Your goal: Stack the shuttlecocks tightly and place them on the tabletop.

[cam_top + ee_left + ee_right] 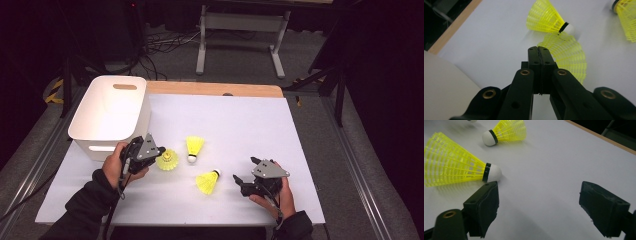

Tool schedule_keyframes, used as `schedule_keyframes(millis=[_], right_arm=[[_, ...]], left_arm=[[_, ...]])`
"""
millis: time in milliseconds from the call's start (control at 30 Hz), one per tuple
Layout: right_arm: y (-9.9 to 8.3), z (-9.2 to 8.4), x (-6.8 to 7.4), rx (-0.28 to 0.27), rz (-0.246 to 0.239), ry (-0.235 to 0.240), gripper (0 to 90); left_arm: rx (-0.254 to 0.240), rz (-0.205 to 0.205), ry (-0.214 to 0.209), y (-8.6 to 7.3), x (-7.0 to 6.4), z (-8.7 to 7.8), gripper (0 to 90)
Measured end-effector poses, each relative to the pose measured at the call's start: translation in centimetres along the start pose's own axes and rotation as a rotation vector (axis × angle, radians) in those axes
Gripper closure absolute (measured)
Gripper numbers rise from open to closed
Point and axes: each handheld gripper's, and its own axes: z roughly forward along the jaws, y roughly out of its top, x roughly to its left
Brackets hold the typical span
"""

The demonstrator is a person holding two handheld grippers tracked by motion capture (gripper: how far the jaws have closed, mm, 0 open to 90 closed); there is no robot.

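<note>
1. Three yellow shuttlecocks lie on the white table (240,120); no brand, label or writing can be read anywhere.
2. At the left of the high view stands a white plastic bin (111,116), smooth, with rounded corners and a slot handle in its far wall.
3. Below it, the left gripper (159,149) has its black jaws pressed together on the thin skirt edge of the left shuttlecock (167,160). In the left gripper view the jaws meet at centre frame and the ribbed mesh skirt fans out to their right, its cork hidden.
4. At centre stands the middle shuttlecock (194,148), white cork towards the bottom of the frame.
5. Lower, right of centre, the near shuttlecock (208,181) lies on its side. In the right gripper view its skirt is cut off at the left edge.
6. At lower right the right gripper (244,175) rests with jaws wide apart, holding nothing; its rough, padded left jaw sits just below the near shuttlecock's cork.
</note>
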Motion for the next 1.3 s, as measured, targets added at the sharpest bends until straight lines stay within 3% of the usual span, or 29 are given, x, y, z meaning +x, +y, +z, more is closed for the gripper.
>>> schedule_keyframes(millis=[167,200,300,467,567,667,833,867,1067,1300], right_arm=[[0.0,0.0,0.0,0.001,-0.002,0.002,17.1],[0.0,0.0,0.0,0.001,-0.001,0.003,17.0],[0.0,0.1,0.0,0.003,-0.002,0.005,17.0],[0.0,-0.1,0.0,-0.002,-0.003,0.005,17.0],[-0.1,0.0,-0.2,0.000,0.005,0.007,17.0],[-0.1,0.0,-0.1,0.003,0.003,0.009,16.9],[0.0,0.0,0.0,0.002,-0.002,0.011,16.8],[0.0,0.0,0.0,0.003,-0.001,0.014,16.8],[-0.1,0.0,-0.1,0.006,0.002,0.019,16.7],[-0.1,0.2,0.0,0.011,0.000,0.026,16.4]], left_arm=[[0.059,-0.050,0.051,0.6,0.3,0.8,90.0],[0.065,-0.074,0.059,0.9,0.5,1.1,90.0],[0.069,-0.092,0.067,1.5,0.7,1.4,90.0],[0.093,-0.075,0.110,1.4,0.1,0.6,90.0],[0.110,-0.086,0.137,1.0,0.3,-0.1,90.0],[0.150,-0.071,0.189,1.0,0.2,0.0,89.9],[0.165,-0.088,0.165,1.1,0.4,0.6,89.9],[0.169,-0.112,0.160,1.2,0.6,1.0,89.9],[0.153,-0.143,0.146,1.6,0.9,2.0,89.7],[0.165,-0.127,0.155,3.0,0.7,3.2,88.1]])
